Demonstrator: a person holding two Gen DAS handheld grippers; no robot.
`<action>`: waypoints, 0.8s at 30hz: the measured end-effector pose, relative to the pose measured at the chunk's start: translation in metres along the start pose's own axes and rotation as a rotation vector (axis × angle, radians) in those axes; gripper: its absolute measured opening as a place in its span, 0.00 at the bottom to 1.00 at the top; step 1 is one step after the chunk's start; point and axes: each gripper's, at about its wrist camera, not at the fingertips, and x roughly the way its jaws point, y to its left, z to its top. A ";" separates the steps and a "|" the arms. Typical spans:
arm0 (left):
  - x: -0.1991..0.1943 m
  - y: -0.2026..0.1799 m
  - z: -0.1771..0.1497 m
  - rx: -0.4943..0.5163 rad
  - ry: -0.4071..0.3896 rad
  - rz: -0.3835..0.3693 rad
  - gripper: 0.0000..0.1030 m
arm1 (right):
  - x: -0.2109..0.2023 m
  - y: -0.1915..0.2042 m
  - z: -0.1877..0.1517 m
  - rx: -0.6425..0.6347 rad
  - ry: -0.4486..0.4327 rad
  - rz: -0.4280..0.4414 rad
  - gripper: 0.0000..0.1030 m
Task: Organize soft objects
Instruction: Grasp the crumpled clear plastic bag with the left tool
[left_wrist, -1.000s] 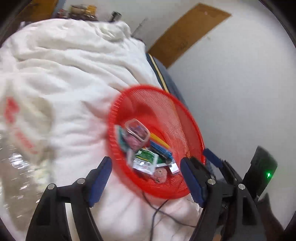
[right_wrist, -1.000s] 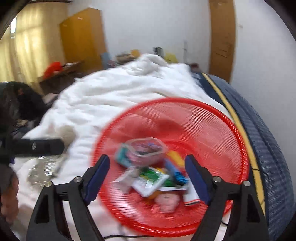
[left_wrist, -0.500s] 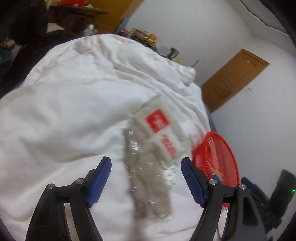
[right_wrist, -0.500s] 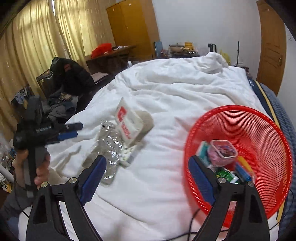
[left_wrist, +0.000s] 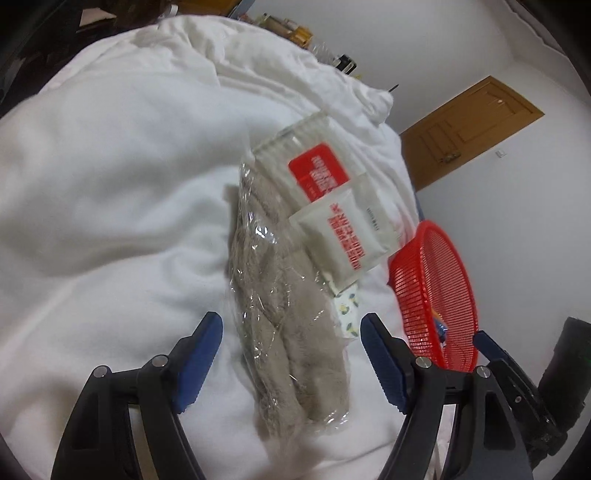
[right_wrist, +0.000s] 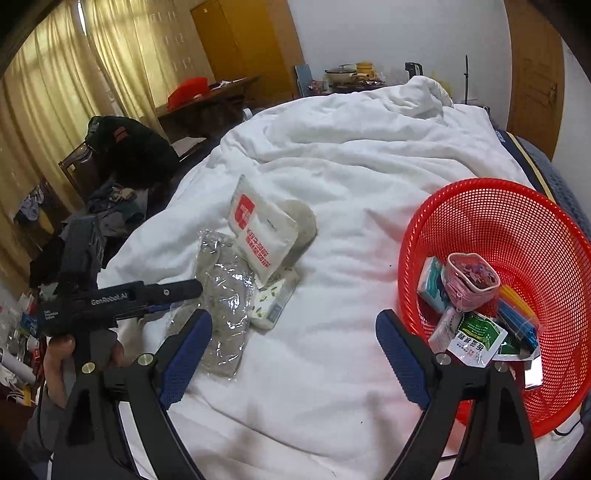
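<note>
A clear plastic bag of grey fluffy fabric (left_wrist: 284, 314) lies on the white duvet (left_wrist: 110, 206), between my open left gripper's (left_wrist: 291, 354) fingers but a little beyond them. Two white packets with red print (left_wrist: 332, 206) lean on its far end, with a small floral tissue pack (left_wrist: 347, 306) beside it. In the right wrist view the same bag (right_wrist: 221, 295), packets (right_wrist: 258, 236) and tissue pack (right_wrist: 271, 302) lie left of centre. My right gripper (right_wrist: 293, 354) is open and empty above the duvet. The left gripper (right_wrist: 122, 295) shows there, close to the bag.
A red mesh basket (right_wrist: 517, 229) holding several small packets and a pink pouch sits at the bed's right edge; it also shows in the left wrist view (left_wrist: 443, 288). A cluttered chair (right_wrist: 122, 155) stands left of the bed. A wooden door (left_wrist: 469, 122) is behind.
Both grippers have swung left, away from the red basket, toward the bag and packets. The left gripper has closed in on the grey fabric bag. Both stay open.
</note>
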 end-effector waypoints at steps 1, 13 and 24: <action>0.004 0.000 0.000 -0.003 0.012 0.006 0.66 | 0.002 -0.001 0.000 0.003 0.003 0.005 0.87; 0.008 0.009 -0.008 -0.019 0.078 -0.004 0.06 | 0.025 0.031 0.008 -0.142 0.067 -0.049 0.87; -0.027 0.036 -0.009 -0.074 0.024 -0.050 0.06 | 0.098 0.091 0.062 -0.252 0.186 -0.104 0.87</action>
